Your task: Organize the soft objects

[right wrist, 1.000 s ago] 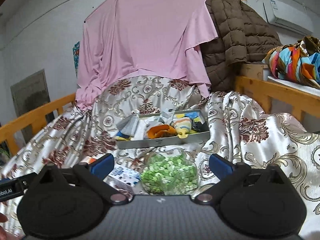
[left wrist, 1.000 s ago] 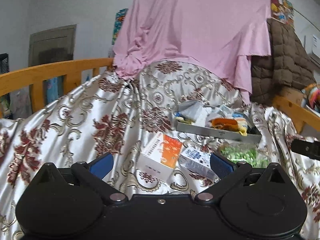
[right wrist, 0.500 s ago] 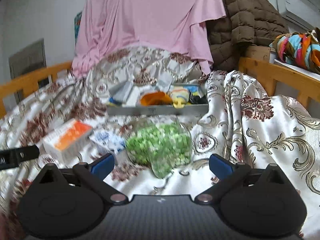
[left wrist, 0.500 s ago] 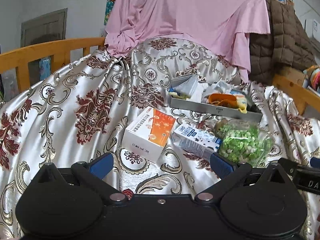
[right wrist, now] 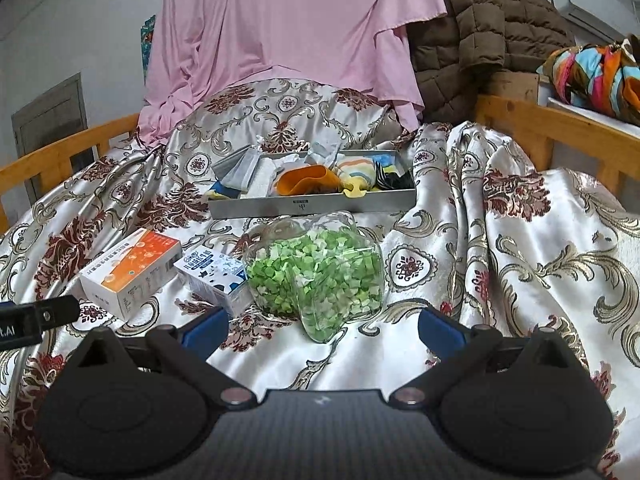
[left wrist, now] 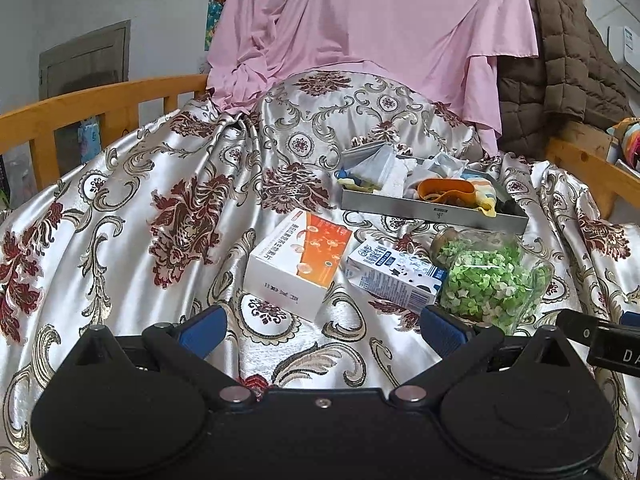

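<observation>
A grey metal tray lies on the satin bedspread, holding soft things: an orange cloth, a striped sock, white and grey fabric. In front of it lie an orange-and-white box, a small blue-and-white carton and a clear jar of green paper stars. My left gripper is open, just short of the box and carton. My right gripper is open, just short of the jar.
A floral satin bedspread covers the bed in folds. Wooden rails run along both sides. A pink sheet and a brown quilted coat hang behind. A colourful bundle sits at far right.
Both grippers have tilted downward and drawn back a little, so the box, carton and jar now sit higher and fuller in view. Both stay open.
</observation>
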